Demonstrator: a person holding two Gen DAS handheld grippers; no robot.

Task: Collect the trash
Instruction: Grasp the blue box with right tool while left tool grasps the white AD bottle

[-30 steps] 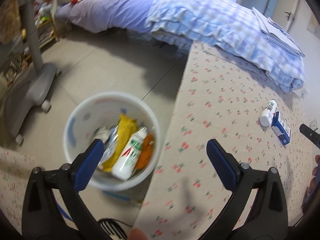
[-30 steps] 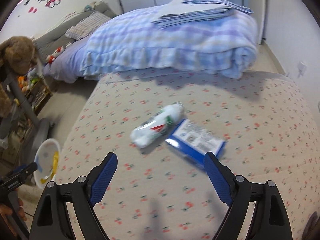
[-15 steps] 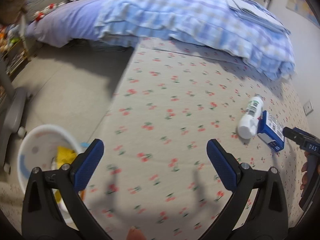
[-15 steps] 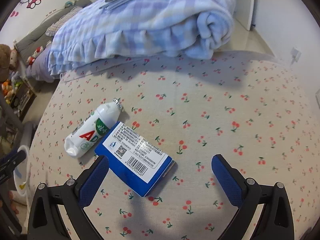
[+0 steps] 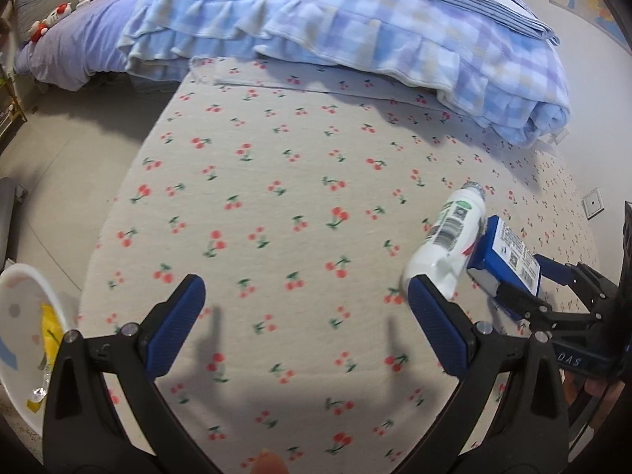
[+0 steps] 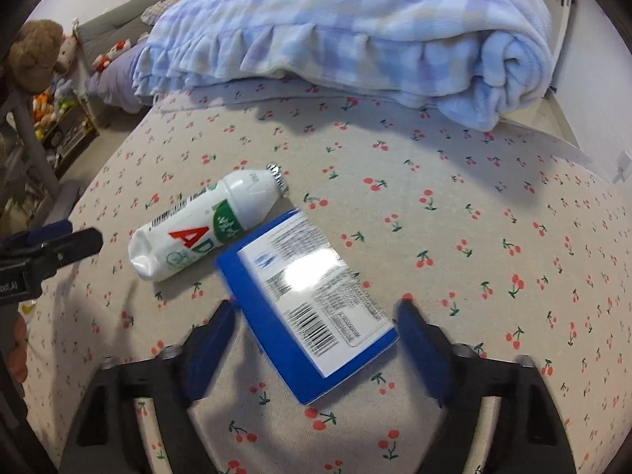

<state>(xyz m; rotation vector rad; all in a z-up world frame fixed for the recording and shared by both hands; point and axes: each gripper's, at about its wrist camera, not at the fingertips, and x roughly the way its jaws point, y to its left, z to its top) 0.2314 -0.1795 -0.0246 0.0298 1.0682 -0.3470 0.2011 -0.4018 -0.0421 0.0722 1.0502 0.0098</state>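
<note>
A white squeezed bottle (image 5: 454,237) (image 6: 197,233) and a flat blue box (image 5: 509,252) (image 6: 312,300) lie side by side on the cherry-print bed sheet (image 5: 296,197). My right gripper (image 6: 316,312) straddles the box's near end. Its jaws are closing with the box between them, and the blurred pads do not clearly press on it. The left wrist view shows the same gripper (image 5: 529,280) at the box. My left gripper (image 5: 304,288) is open and empty above the sheet, its right fingertip just short of the bottle's base. A white bin (image 5: 19,316) holding a yellow wrapper sits at lower left.
A rolled blue checked blanket (image 5: 355,19) (image 6: 355,31) lies across the far side of the bed. Bare floor (image 5: 59,138) runs along the bed's left edge. Plush toys and a shelf (image 6: 39,51) stand beyond it. A hand (image 6: 17,339) shows at the left edge.
My left gripper swung from over the bin to above the bed, near the bottle. My right gripper came down over the blue box and its jaws narrowed around it.
</note>
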